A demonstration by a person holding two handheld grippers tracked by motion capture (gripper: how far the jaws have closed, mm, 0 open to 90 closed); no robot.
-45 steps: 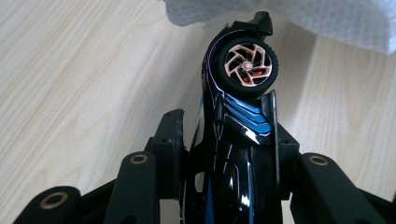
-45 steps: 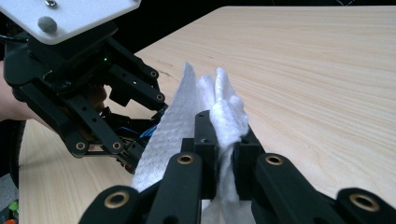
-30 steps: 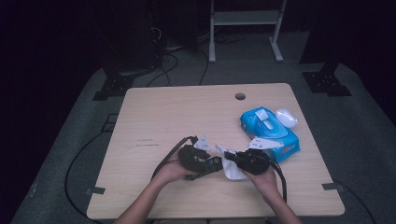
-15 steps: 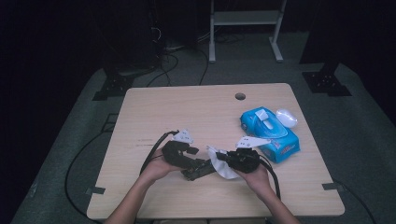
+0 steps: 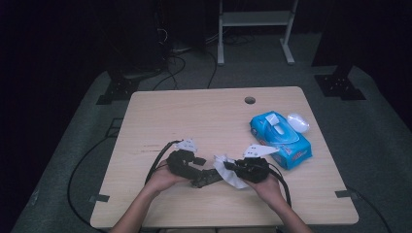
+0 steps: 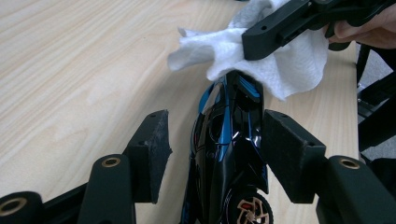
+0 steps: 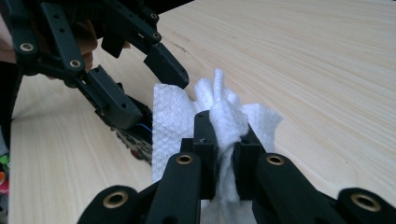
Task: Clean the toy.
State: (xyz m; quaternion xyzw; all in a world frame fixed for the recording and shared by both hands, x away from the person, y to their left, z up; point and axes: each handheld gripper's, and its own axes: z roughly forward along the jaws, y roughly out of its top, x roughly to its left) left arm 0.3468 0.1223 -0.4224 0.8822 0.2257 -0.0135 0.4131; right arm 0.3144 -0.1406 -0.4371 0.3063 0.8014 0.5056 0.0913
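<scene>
A black toy car with blue stripes [image 6: 229, 140] lies on the wooden table [image 5: 204, 116] between the jaws of my left gripper [image 6: 215, 119]. These jaws have just been opening: the left pad [image 6: 154, 140] stands clear of the car, while the right pad [image 6: 285, 149] is against its side. My right gripper [image 7: 226, 123] is shut on a crumpled white wipe [image 7: 173, 116], which rests over the car's far end [image 6: 243, 84]. In the high view both grippers meet near the table's front, left gripper [image 5: 204, 175] and right gripper [image 5: 228, 168], with the wipe [image 5: 231, 175] between them.
A blue pack of wipes [image 5: 281, 138] lies to the right of my right hand, with a small white oval object [image 5: 298, 122] behind it. A cable hole [image 5: 249, 100] sits near the table's far edge. A white-legged frame [image 5: 252, 29] and cables stand on the floor beyond.
My left hand has drawn to the left, away from the right hand, and its jaws have spread wider around the car. The right gripper stays shut on the wipe.
</scene>
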